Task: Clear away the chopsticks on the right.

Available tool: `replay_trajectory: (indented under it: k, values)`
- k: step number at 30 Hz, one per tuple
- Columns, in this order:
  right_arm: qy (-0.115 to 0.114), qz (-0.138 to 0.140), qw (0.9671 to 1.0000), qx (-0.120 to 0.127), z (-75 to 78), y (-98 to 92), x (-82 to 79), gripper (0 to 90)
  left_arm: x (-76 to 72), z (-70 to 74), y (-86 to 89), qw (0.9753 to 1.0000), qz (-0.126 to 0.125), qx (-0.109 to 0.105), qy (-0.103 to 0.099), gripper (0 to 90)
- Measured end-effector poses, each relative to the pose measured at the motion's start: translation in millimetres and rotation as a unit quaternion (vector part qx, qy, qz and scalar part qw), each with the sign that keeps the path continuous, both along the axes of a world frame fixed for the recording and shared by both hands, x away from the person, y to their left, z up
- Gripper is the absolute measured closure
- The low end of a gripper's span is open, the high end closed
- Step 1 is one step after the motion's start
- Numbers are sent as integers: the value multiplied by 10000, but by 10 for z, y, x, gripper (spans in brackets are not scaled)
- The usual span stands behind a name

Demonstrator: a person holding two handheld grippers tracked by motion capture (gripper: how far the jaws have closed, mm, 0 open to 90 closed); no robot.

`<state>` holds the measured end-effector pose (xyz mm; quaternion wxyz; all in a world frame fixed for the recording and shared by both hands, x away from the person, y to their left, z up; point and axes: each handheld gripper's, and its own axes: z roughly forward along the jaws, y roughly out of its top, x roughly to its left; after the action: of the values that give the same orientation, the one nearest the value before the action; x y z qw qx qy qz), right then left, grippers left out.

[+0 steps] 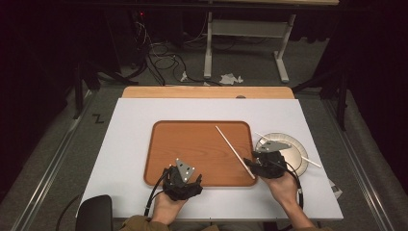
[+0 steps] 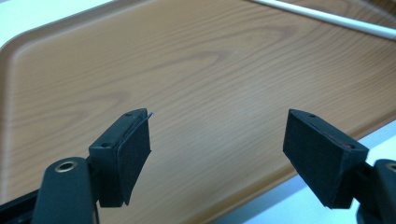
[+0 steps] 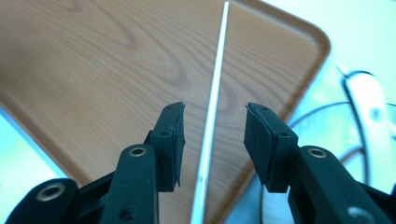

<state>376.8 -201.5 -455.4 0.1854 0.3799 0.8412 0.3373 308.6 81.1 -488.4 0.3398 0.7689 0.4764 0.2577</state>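
While my right gripper (image 1: 253,167) hangs over the near right corner of the wooden tray (image 1: 166,144), its jaws stand part open with a white chopstick (image 1: 235,152) running between them. In the right gripper view (image 3: 212,140) that chopstick (image 3: 212,109) passes up the gap between the two black pads without clearly touching either; I cannot tell whether the near end is lifted or resting on the tray (image 3: 84,74). From the high view the chopstick lies slantwise on the tray, its far end near the tray's middle top and its near end by the right front rim, just at my gripper.

My left gripper (image 1: 185,177) sits at the tray's near edge, left of centre, with its jaws spread wide and nothing between them. The left gripper view (image 2: 217,144) looks across bare wood grain of the tray (image 2: 140,70), and the chopstick (image 2: 327,17) shows far off at the upper right.

To the right of the tray, on the white table (image 1: 130,125), a round paper plate (image 1: 296,147) lies just beyond my right hand (image 1: 284,185), with a second white chopstick (image 1: 308,160) across it, one end sticking out past the plate's right rim. My left hand (image 1: 168,207) comes in from the bottom edge.
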Motion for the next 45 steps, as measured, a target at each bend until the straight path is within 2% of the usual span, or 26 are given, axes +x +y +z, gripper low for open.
replay_trajectory:
  k: [5,6,8,14,18,23,25,26,28,32,36,40,41,42,45]
  values:
    - [-150,-106,9998,46,55,-135,-108,585,52,-4,-72,9998,-187,9,7,233]
    - [-204,-206,9995,117,82,-201,-142,588,56,-1,-80,9998,-221,31,0,233]
    - [-213,-240,9994,146,92,-230,-153,589,64,1,-97,9997,-250,7,-15,233]
    - [-250,-544,9975,385,157,-479,-211,617,89,2,-138,9994,-333,14,-8,227]
    - [-329,-818,9948,511,199,-663,-230,630,102,3,-153,9993,-368,10,-2,227]
    - [-456,-1118,9912,547,238,-893,-249,640,105,5,-164,9992,-393,4,2,226]
    - [-480,-1345,9880,595,260,-1047,-255,648,104,6,-165,9992,-393,4,-2,225]
    - [-480,-1345,9880,595,260,-1047,-255,648,105,6,-165,9992,-394,1,-1,225]
    - [-504,-1527,9852,590,269,-1152,-256,657,107,3,-168,9992,-394,16,15,223]
    - [-446,-1914,9785,621,256,-1372,-248,676,103,-5,-181,9992,-408,39,27,223]
    - [-381,-2140,9743,592,225,-1533,-239,687,103,-8,-184,9991,-410,51,38,223]
    - [-277,-2247,9725,541,181,-1613,-212,693,102,-8,-185,9991,-415,50,47,222]
    - [-256,-2216,9735,499,166,-1632,-198,693,100,-8,-186,9991,-416,57,46,221]
    - [-176,-2258,9727,497,148,-1635,-188,693,100,-9,-187,9991,-418,57,46,221]
    - [-111,-2247,9735,403,101,-1663,-151,693,103,-16,-189,9991,-418,71,47,219]
